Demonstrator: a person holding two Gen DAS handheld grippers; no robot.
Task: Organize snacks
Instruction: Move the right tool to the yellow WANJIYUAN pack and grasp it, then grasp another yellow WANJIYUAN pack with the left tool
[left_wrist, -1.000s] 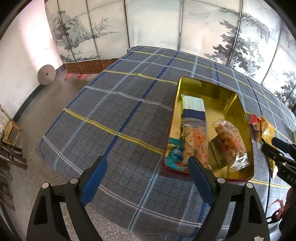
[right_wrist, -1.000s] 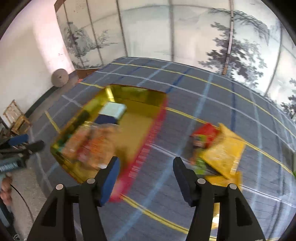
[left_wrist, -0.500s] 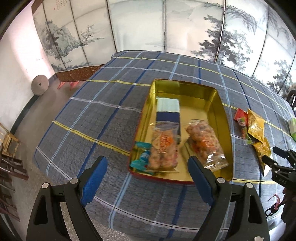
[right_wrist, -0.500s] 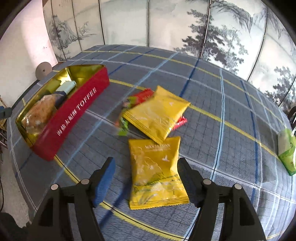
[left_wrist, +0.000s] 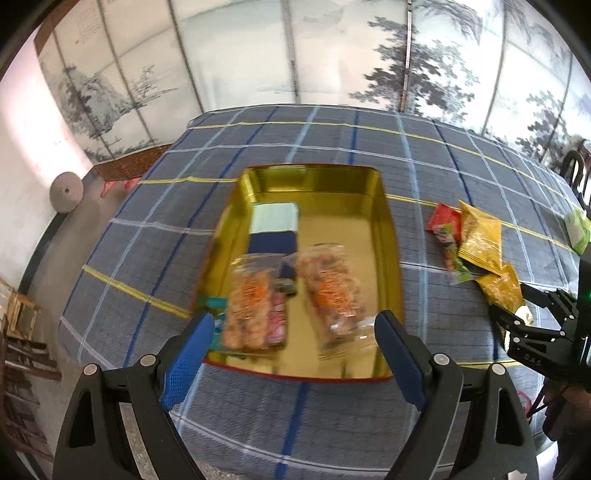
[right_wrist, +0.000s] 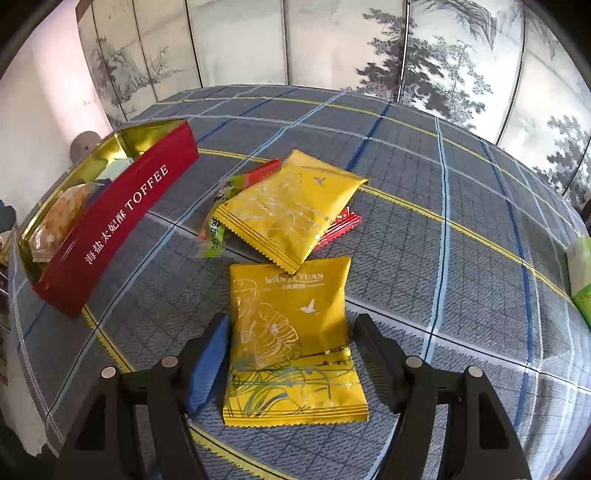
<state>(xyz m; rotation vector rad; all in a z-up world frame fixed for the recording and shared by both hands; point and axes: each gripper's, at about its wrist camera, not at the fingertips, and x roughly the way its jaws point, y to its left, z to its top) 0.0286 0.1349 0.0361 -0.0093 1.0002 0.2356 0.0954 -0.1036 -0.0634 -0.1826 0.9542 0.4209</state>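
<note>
Snacks frame this tabletop scene, with the nearest yellow packet (right_wrist: 295, 343) lying flat on the plaid-covered surface (right_wrist: 424, 192) between the fingers (right_wrist: 207, 362) of the right gripper (right_wrist: 291, 354). Those fingers stand fairly wide on either side of the packet, one on each long edge, with no visible pressing on the wrapper. Just beyond it, a second yellow packet (right_wrist: 291, 206) lies tilted across a red packet (right_wrist: 341, 223) and a green-ended wrapper (right_wrist: 216, 230), forming a small pile. To their left sits a red tin (right_wrist: 122, 218) lettered "TOFFEE", its gold interior partly showing. At the far right edge of the cloth lies a green packet (right_wrist: 581, 273).

The left gripper (left_wrist: 295, 343) hovers over the near end of the same tin (left_wrist: 391, 258), fingers (left_wrist: 184, 362) spread wide and empty. Inside the tin, blurred in the left wrist view, lie two clear bags of orange-brown snacks (left_wrist: 255, 310) (left_wrist: 328, 288) side by side, a teal wrapper (left_wrist: 212, 304) at the near left corner, and a pale-and-navy box (left_wrist: 275, 229) farther in. The loose pile (left_wrist: 476, 243) sits on the cloth right of the tin. Painted folding screens (left_wrist: 332, 55) stand behind the surface.
</note>
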